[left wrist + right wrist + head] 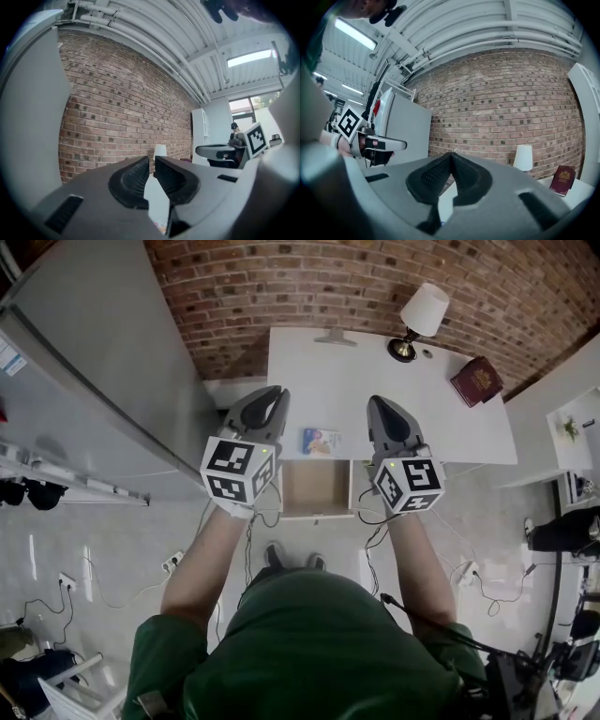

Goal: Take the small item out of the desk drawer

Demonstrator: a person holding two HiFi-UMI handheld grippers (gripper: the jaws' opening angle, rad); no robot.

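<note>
One open drawer point(314, 488); left gripper point(272, 393) jaws slightly apart, right gripper point(379, 401) jaws together.

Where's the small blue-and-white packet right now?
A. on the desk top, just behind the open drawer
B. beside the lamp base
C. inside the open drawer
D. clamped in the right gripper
A: the head view shows the packet lying on the white desk top near its front edge, just behind the open drawer, which looks bare inside.
</note>
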